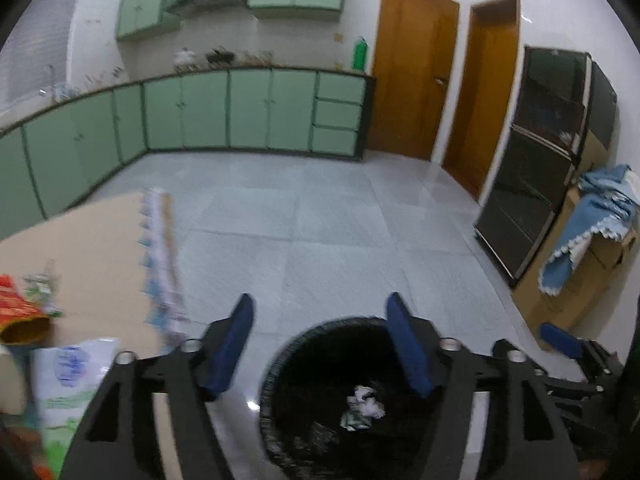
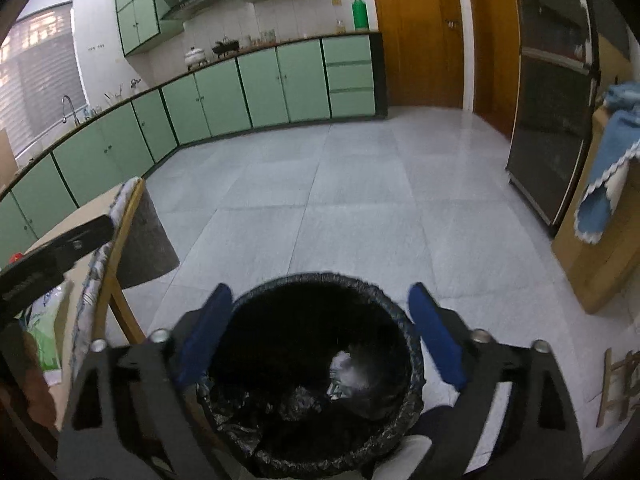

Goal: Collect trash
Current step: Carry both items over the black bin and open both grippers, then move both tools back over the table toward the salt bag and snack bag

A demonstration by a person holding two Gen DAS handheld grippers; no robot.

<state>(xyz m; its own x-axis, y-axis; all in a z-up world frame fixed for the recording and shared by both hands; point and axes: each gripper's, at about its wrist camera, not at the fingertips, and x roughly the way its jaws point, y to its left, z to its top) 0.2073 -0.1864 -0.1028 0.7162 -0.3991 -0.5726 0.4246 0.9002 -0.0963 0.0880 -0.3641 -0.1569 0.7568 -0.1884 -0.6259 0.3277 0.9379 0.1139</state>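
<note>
A round black bin (image 1: 276, 364) lined with a black bag stands on the floor below both grippers; it also shows in the right wrist view (image 2: 412, 344). Crumpled white trash (image 1: 362, 404) lies inside it, also visible in the right wrist view (image 2: 344, 372). My left gripper (image 1: 320, 344) is open and empty above the bin's left rim. My right gripper (image 2: 320, 340) is open and empty right above the bin's mouth. A red wrapper (image 1: 16, 308), a white plastic bag (image 1: 72, 376) and other scraps lie on the table (image 1: 92, 248) at the left.
The table's edge with a patterned cloth (image 1: 160, 256) is just left of the bin. A wooden chair (image 2: 120, 280) stands by it. Green cabinets (image 1: 248, 108) line the far wall. A dark cabinet (image 1: 536, 168) and cardboard boxes with a blue cloth (image 1: 580, 236) stand at the right.
</note>
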